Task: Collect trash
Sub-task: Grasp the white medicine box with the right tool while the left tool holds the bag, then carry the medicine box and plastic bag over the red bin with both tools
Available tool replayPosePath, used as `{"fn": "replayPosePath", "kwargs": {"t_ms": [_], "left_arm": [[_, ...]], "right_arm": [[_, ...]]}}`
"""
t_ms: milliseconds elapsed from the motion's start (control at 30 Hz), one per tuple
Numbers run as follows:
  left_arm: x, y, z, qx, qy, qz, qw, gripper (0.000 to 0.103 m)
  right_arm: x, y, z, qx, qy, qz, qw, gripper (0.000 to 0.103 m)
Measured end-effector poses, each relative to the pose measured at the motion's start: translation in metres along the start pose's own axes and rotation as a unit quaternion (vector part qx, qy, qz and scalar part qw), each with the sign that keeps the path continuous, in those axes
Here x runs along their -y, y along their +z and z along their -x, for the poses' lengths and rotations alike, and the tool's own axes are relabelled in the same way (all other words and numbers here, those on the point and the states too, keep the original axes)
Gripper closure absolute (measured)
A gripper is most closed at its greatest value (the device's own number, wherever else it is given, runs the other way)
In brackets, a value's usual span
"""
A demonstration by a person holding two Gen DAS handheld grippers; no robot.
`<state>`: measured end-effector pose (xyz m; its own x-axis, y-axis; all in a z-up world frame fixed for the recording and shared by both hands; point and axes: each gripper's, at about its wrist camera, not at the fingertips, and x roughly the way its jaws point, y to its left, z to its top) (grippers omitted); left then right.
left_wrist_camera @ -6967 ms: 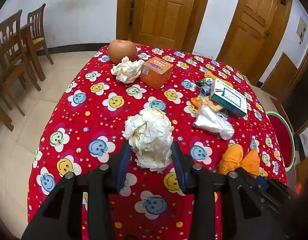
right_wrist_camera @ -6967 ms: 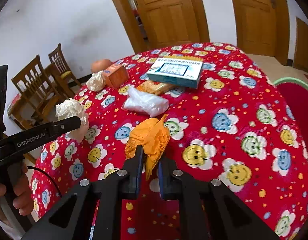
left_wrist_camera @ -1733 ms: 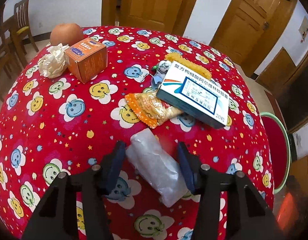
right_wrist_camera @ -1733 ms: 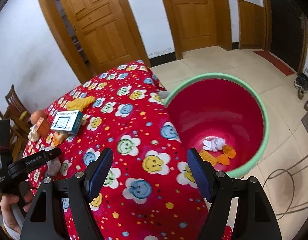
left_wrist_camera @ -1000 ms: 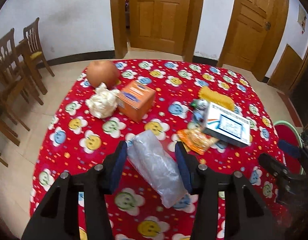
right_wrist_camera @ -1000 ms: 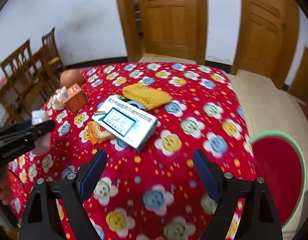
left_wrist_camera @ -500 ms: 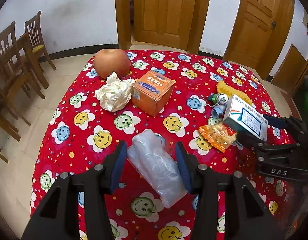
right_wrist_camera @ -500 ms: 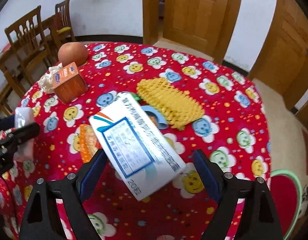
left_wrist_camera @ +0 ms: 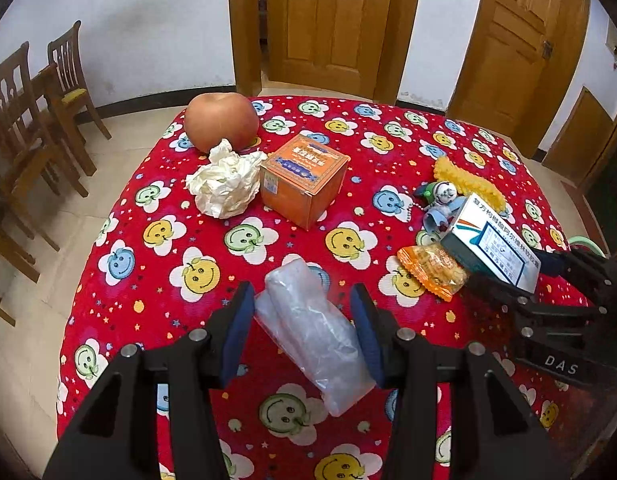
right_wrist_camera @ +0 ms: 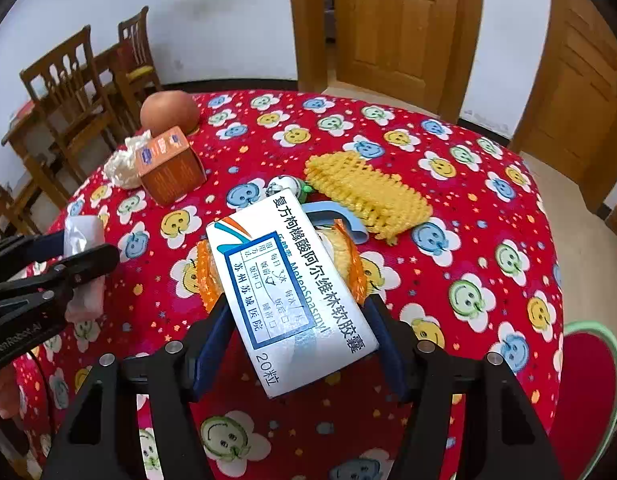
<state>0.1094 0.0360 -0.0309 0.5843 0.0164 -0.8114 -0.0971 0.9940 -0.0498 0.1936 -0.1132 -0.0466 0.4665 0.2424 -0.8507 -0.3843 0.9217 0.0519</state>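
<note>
My left gripper (left_wrist_camera: 302, 326) is shut on a crumpled clear plastic bag (left_wrist_camera: 312, 330) and holds it above the red smiley tablecloth (left_wrist_camera: 244, 236). The bag also shows in the right wrist view (right_wrist_camera: 84, 240). My right gripper (right_wrist_camera: 298, 350) is open, its fingers on either side of a white and blue medicine box (right_wrist_camera: 292, 284) that lies over an orange snack wrapper (right_wrist_camera: 206, 276). In the left wrist view the box (left_wrist_camera: 492, 246) and wrapper (left_wrist_camera: 434, 270) lie at the right. A crumpled paper ball (left_wrist_camera: 226, 184) lies by an orange carton (left_wrist_camera: 304, 180).
An apple (left_wrist_camera: 220, 120) sits at the far edge. A yellow woven mat (right_wrist_camera: 366, 192) and a small keychain toy (right_wrist_camera: 286, 186) lie behind the box. The red bin with a green rim (right_wrist_camera: 588, 396) stands at the table's right. Wooden chairs (left_wrist_camera: 24, 112) stand left.
My right gripper has moved in from the bin to the medicine box, so its fingers now flank it. My left gripper still holds the plastic bag and has shifted only slightly.
</note>
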Motion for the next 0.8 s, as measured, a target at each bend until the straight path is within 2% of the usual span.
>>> {"fn": "replayPosePath", "kwargs": {"t_ms": [367, 800], "left_arm": [[0.015, -0.001, 0.013, 0.009, -0.011, -0.015, 0.9998, 0.053], [0.052, -0.006, 0.034, 0.02, -0.042, -0.044, 0.9979, 0.053]], "right_arm": [[0.015, -0.016, 0.038, 0.029, -0.001, -0.051, 0.998, 0.036], [0.043, -0.053, 0.094, 0.064, -0.029, -0.111, 0.991, 0.036]]}}
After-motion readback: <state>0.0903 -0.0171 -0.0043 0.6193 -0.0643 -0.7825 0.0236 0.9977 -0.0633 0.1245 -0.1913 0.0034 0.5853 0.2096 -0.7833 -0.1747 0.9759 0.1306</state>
